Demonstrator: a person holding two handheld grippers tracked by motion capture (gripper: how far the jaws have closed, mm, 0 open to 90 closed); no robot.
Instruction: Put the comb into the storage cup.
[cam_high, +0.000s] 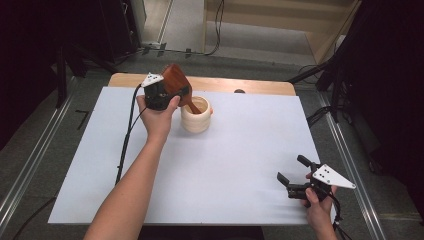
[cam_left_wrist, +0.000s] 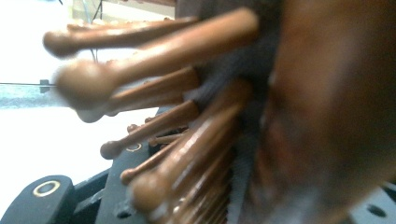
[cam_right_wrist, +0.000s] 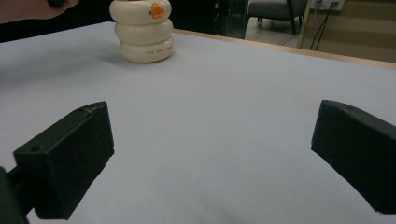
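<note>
A reddish-brown wooden hairbrush (cam_high: 175, 80) is tilted at the back left of the table, and my left gripper (cam_high: 177, 94) is shut on it. Its handle (cam_high: 193, 104) slants down into a cream ridged cup (cam_high: 196, 119). In the left gripper view the brush's ball-tipped pins (cam_left_wrist: 154, 79) and wooden back (cam_left_wrist: 317, 116) are very close and blurred, with one black jaw low at the left. My right gripper (cam_high: 292, 169) rests near the front right corner, open, with nothing between its jaws. The right gripper view (cam_right_wrist: 212, 154) looks across the mat to the cup (cam_right_wrist: 142, 35), which bears an orange mark (cam_right_wrist: 157, 10).
A white mat (cam_high: 225, 165) covers most of the wooden table (cam_high: 260, 86). The left gripper's cable (cam_high: 125, 145) trails down the mat's left side. Dark stands and cables surround the table, and a metal rail (cam_high: 350, 160) runs along its right side.
</note>
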